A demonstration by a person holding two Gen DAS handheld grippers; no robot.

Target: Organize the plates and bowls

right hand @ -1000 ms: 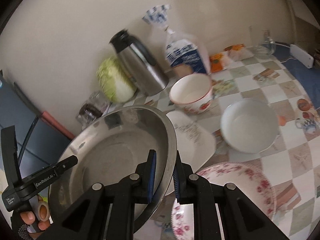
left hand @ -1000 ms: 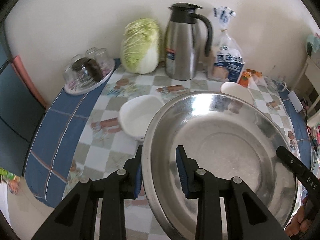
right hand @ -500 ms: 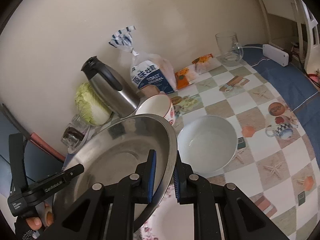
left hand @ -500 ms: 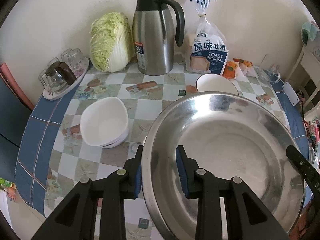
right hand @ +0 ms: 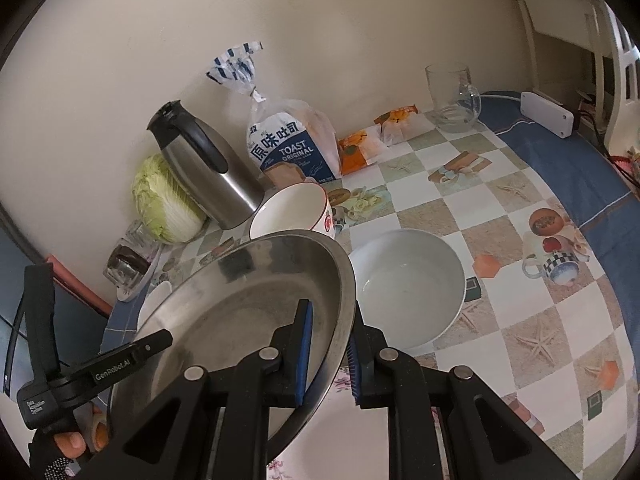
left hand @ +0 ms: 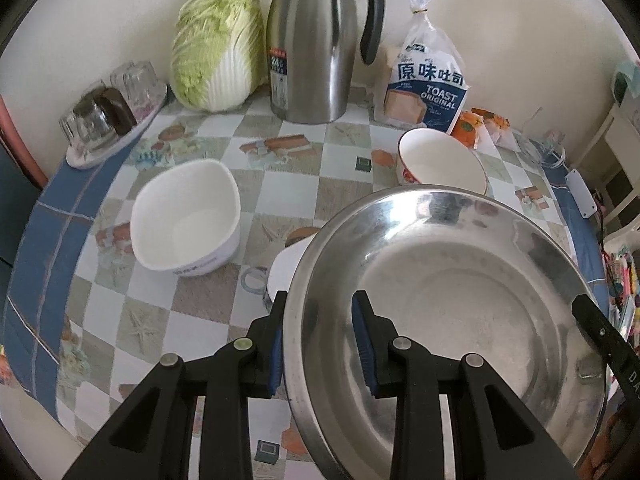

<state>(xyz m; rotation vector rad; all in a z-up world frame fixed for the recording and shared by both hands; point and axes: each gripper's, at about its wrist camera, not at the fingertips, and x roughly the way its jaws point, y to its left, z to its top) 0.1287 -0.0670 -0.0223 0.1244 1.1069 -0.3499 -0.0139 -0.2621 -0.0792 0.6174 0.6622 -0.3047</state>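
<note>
Both grippers hold a large steel basin point(left hand: 448, 320) above the table. My left gripper point(left hand: 320, 336) is shut on its left rim; my right gripper point(right hand: 328, 354) is shut on its right rim point(right hand: 344, 300). A white squarish bowl point(left hand: 186, 220) sits left on the table. A red-patterned white bowl point(left hand: 440, 162) stands behind the basin, also in the right wrist view point(right hand: 292, 210). A round white bowl point(right hand: 408, 288) sits right of the basin. A floral plate point(right hand: 344, 412) lies under the right gripper. A white dish edge point(left hand: 286, 268) shows beneath the basin.
Against the wall stand a cabbage point(left hand: 218, 50), a steel thermos jug point(left hand: 316, 40), a toast bag point(left hand: 428, 80) and snack packets point(right hand: 360, 146). A tray of glasses point(left hand: 108, 116) is far left. A glass mug point(right hand: 452, 98) and white power strip point(right hand: 546, 114) lie right.
The basin, held by both grippers, has moved right and toward the near edge of the table; the squarish bowl and jug now sit further left in view, and the round white bowl closer.
</note>
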